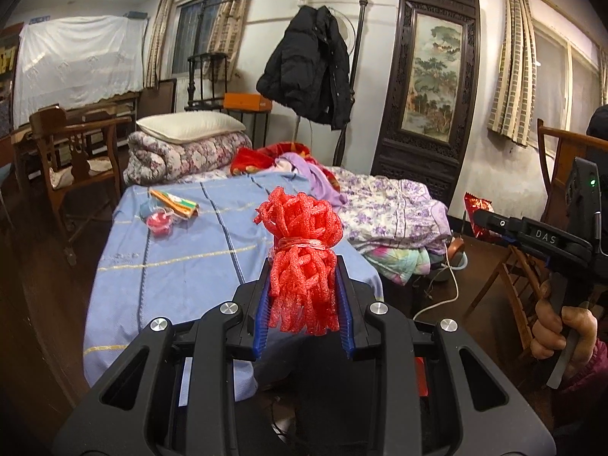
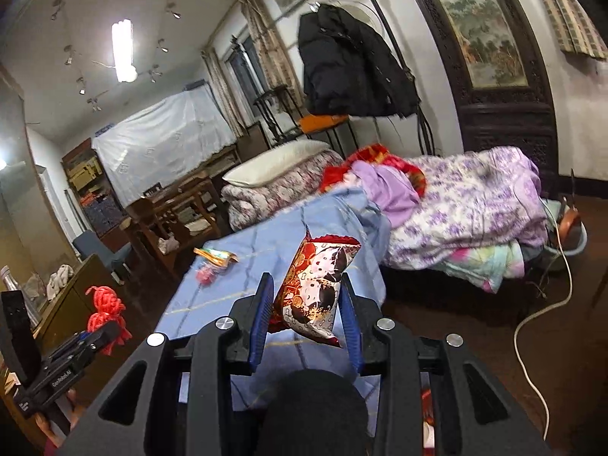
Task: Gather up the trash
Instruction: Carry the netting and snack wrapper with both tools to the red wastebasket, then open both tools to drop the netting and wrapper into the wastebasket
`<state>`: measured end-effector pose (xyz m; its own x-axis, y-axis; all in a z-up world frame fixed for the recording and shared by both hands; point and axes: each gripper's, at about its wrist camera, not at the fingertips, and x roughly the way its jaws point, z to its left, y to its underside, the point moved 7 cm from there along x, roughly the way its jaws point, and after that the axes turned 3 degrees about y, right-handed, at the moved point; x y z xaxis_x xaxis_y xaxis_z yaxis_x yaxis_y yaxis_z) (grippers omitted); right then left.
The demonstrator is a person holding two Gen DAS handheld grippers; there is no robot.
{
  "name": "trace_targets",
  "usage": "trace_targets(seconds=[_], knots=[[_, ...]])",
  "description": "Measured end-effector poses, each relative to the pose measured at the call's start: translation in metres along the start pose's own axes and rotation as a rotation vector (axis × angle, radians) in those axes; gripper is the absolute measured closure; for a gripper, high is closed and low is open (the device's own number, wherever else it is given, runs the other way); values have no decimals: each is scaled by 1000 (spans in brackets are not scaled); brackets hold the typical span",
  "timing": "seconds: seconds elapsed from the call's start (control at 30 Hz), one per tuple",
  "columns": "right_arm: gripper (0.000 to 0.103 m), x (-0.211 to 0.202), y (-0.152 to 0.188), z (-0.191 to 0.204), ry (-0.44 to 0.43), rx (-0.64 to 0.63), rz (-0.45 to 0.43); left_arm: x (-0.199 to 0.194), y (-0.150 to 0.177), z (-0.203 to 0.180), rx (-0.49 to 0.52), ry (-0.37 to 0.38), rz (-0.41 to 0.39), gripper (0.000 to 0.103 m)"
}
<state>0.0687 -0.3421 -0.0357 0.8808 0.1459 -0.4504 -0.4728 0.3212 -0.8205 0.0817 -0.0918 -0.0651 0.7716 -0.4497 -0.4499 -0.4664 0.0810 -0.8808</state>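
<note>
Left hand-held gripper (image 1: 304, 288): its jaws were narrow and pressed on a red foam net bundle (image 1: 302, 254), tied in the middle with a thin band; the bundle stood upright between the blue pads.
Right hand-held gripper (image 2: 306, 304): its jaws clamped a red snack wrapper (image 2: 313, 288) with black and white pattern; the wrapper stuck up above the pads, tilted a little.
Hand (image 1: 558, 326): at the right edge of the left view, a hand held the handle of the right hand-held gripper.
Bed (image 1: 178, 266): it was under both tools, covered by a light blue sheet with stripes.
Trash on the bed: an orange and green wrapper (image 1: 174, 201) and a small red cup (image 1: 159, 222) lay just beside each other, near the far left part of the sheet.
Bedding: a purple flowered quilt (image 1: 387, 209) was piled on the right side; a pillow (image 1: 190, 125) rested on a folded quilt further back.
Behind: a black jacket (image 1: 307, 68) hung on the bed frame.
</note>
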Motion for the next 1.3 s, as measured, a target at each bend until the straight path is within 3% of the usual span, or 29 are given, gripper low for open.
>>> trace_targets(seconds=[0.23,0.57,0.63,0.67,0.7,0.83,0.97,1.27,1.3], knots=[[68,36,29,-51,77,67,126,33,16,-5,4,25,77,72],[67,95,100,-142,255,182,351,96,32,-25,29,98,207,72],[56,106,118,-156,272,201,415,111,34,-33,36,119,237,72],[42,111,127,-163,274,232,450,116,35,-35,41,126,247,72],[35,113,135,-170,273,273,466,125,36,-41,51,137,263,72],[34,113,138,-186,261,354,458,148,39,-61,77,176,310,72],[34,102,119,-191,264,353,386,174,44,-87,119,223,361,72],[30,71,81,-212,282,370,258,231,66,-193,283,404,487,70],[30,69,79,-215,285,375,252,234,69,-203,297,420,499,64]])
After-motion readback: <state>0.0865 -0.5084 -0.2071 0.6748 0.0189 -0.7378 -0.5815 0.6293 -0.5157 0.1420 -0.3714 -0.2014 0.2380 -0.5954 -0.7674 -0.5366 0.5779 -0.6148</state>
